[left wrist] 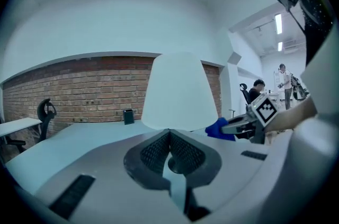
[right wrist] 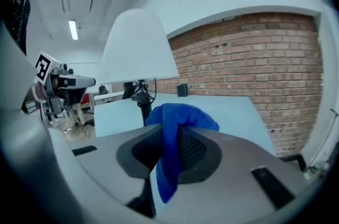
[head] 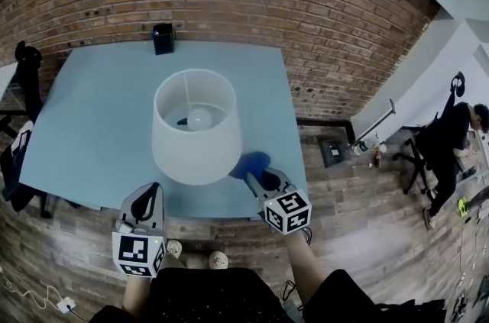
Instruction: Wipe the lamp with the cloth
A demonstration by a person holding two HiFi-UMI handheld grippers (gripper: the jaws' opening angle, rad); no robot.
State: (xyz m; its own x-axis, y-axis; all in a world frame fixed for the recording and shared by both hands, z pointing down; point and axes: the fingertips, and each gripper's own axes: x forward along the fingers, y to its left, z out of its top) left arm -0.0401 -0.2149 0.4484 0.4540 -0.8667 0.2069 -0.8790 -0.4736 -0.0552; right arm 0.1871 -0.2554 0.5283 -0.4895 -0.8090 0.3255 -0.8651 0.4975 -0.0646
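A lamp with a white shade stands near the front of the light blue table; its bulb shows inside the shade. In the right gripper view the shade and its dark stem rise just left of the jaws. My right gripper is shut on a blue cloth, close to the shade's lower right rim. My left gripper is shut and holds nothing, at the table's front edge below the shade. The left gripper view also catches the right gripper with the cloth.
A small black box stands at the table's far edge against the brick wall. A black office chair sits at the left. A person stands at the far right on the wooden floor.
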